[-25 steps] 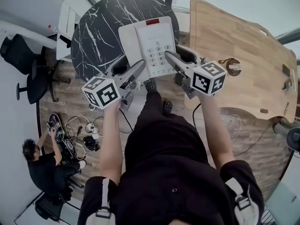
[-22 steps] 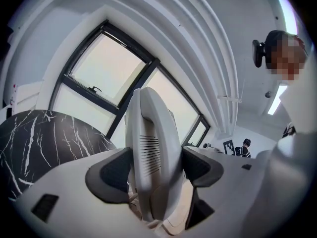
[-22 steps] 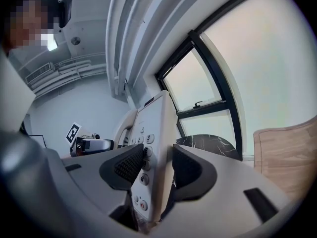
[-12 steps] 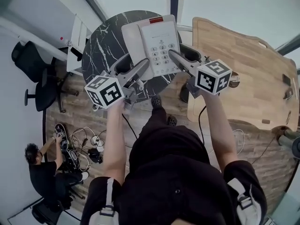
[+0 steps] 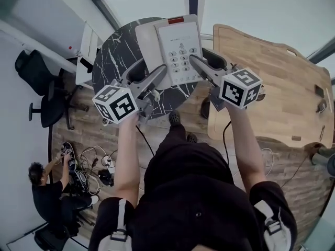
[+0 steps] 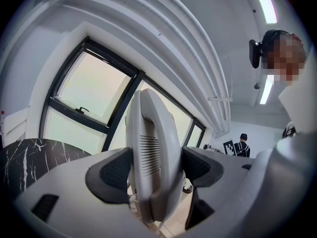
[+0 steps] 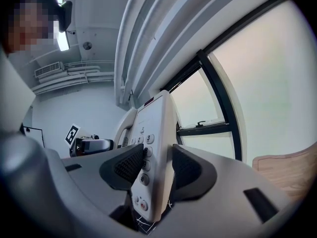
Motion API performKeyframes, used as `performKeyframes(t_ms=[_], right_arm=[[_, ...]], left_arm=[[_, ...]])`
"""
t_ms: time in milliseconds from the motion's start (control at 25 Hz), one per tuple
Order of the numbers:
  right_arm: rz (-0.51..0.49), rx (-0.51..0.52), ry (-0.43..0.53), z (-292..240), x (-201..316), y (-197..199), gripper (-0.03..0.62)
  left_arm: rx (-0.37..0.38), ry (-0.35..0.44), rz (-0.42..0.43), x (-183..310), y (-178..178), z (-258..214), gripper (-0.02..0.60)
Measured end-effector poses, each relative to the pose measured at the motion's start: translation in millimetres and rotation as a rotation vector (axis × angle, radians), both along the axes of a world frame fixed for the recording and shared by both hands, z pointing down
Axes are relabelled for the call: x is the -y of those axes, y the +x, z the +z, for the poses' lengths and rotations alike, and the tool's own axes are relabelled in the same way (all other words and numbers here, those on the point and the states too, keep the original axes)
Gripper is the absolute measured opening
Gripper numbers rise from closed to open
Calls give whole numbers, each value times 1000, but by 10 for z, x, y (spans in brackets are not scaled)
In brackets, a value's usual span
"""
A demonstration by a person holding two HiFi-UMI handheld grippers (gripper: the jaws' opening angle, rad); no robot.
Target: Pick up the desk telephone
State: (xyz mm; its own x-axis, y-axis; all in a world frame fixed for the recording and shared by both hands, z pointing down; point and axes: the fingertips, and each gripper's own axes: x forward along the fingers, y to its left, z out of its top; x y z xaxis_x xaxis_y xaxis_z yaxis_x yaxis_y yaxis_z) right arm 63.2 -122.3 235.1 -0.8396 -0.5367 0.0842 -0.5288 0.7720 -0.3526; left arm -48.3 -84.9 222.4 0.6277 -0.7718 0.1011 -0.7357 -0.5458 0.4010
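Telephone (image 5: 177, 42) is up in the air over the round dark desk (image 5: 112, 56), between my two hands. Left fingers (image 6: 116, 170) pinch its handset (image 6: 153, 152) side, and right fingers (image 7: 131, 165) pinch the keypad edge. Both grip the near end, neither hand closer. The long axis runs straight away from me, red-strip end farthest, keypad facing up. The far end is unsupported and may droop.

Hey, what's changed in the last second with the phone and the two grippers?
The desk telephone has risen higher above the round marble table, carried up by the left gripper and right gripper together. Unchanged: both grippers stay clamped on its two sides, keypad facing up.
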Motion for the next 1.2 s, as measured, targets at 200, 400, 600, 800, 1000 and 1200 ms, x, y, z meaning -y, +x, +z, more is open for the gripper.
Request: performKeyframes(t_ms=[200,400,600,800,1000,1200], right_arm=[[5,-1,4,-9,-3,-1,196],[8,-3,-1,-2,-4,-5,195],[13,-2,-7,10,-4,-4,195],[16,-4,-11,17,-7,-4,193],[18,-3,-11,32,-7,1,193],[21,-3,-18,62,5,-2,193]], left_arm=[[0,-10,-2,-7,-1,1,341],[3,-20,-2,-8,-6,14,341],[6,-25,1,-3,-6,19,341],[8,-29,4,-2,-6,24,341],[10,-28,7,1,-3,33,341],[9,-31,4,16,-6,60,341]])
